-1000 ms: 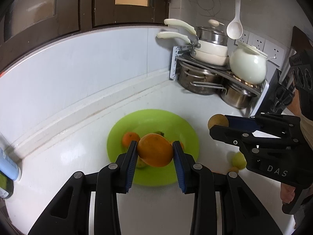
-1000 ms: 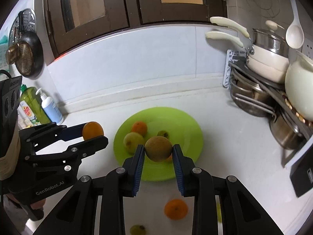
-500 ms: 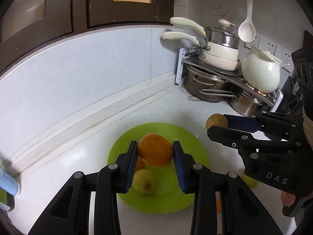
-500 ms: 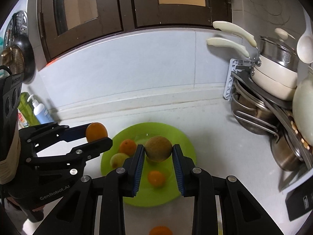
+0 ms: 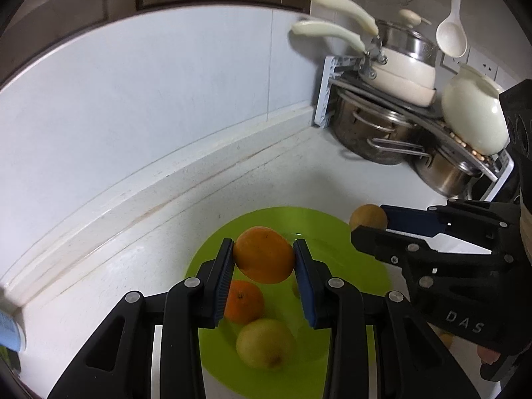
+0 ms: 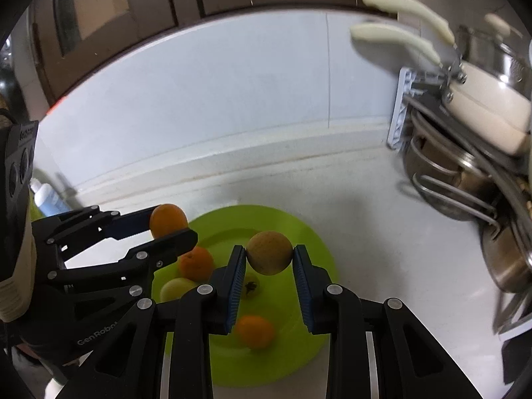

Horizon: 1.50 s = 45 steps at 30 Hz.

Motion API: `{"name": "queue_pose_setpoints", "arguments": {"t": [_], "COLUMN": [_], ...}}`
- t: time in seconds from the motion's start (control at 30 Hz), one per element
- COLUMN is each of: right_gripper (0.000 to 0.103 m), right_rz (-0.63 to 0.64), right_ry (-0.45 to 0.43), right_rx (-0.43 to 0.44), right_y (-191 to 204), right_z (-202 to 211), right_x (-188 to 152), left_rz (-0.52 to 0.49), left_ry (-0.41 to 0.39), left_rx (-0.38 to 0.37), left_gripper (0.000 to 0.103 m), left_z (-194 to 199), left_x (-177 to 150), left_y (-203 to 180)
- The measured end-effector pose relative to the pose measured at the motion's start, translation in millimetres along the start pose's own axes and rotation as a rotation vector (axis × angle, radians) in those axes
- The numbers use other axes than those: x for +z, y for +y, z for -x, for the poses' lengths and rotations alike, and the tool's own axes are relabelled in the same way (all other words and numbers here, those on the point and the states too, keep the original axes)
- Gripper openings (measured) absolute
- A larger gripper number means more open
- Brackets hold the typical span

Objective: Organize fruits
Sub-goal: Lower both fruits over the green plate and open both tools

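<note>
Grippers both loaded: left gripper (image 5: 262, 259) clamps orange (image 5: 263, 254), right gripper (image 6: 269, 259) clamps brownish fruit (image 6: 269, 252) (above green plate (image 6: 299, 232)).

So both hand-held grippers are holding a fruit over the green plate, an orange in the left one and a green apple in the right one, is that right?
Not quite. The left hand-held gripper does hold an orange over the green plate, but the right hand-held gripper holds a round tan-brown fruit, not a green apple. The right wrist view shows it clamped between the blue pads.
</note>
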State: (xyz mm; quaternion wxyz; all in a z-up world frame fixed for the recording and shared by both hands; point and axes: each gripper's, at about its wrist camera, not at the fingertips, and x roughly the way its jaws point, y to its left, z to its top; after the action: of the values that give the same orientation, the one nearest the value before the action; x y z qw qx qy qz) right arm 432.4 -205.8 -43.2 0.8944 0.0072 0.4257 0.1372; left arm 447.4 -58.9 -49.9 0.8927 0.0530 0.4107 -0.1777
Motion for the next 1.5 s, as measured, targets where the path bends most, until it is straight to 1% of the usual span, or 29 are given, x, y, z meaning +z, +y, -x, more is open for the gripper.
{"name": "queue_pose_setpoints", "arguments": {"t": [0.33, 0.47, 0.7, 0.97, 1.1, 1.2, 1.3, 1.4, 1.5], "right_gripper": [0.031, 0.030, 0.030, 0.031, 0.036, 0.036, 0.036, 0.036, 0.037], "right_rz": [-0.003, -0.013, -0.015, -0.033, -0.042, -0.043, -0.039, -0.030, -0.021], "right_ry": [0.110, 0.135, 0.160, 0.178, 0.174, 0.165, 0.153, 0.136, 0.110], "right_rx": [-0.017, -0.017, -0.018, -0.028, -0.047, -0.046, -0.049, -0.047, -0.041], "right_y": [-4, -6, -6, -7, -9, -8, -5, -4, 1], "right_z": [-40, -49, -57, -61, -60, -54, -46, -37, -20], "right_x": [4, 2, 0, -4, -5, -6, -7, -7, -9], "left_rz": [-0.016, -0.030, -0.048, -0.045, -0.031, -0.026, -0.019, -0.017, -0.009], "left_ry": [0.099, 0.133, 0.169, 0.152, 0.134, 0.117, 0.100, 0.073, 0.047], "left_rx": [-0.002, 0.005, 0.007, 0.013, 0.023, 0.033, 0.044, 0.058, 0.045], "left_gripper": [0.036, 0.036, 0.036, 0.038, 0.043, 0.045, 0.051, 0.053, 0.058], "left_z": [-44, -54, -65, -63, -55, -46, -33, -18, 0], "left_x": [2, 0, -2, 0, -1, -2, -2, -2, -4], "left_y": [5, 4, 3, 4, 8, 9, 8, 6, 4]}}
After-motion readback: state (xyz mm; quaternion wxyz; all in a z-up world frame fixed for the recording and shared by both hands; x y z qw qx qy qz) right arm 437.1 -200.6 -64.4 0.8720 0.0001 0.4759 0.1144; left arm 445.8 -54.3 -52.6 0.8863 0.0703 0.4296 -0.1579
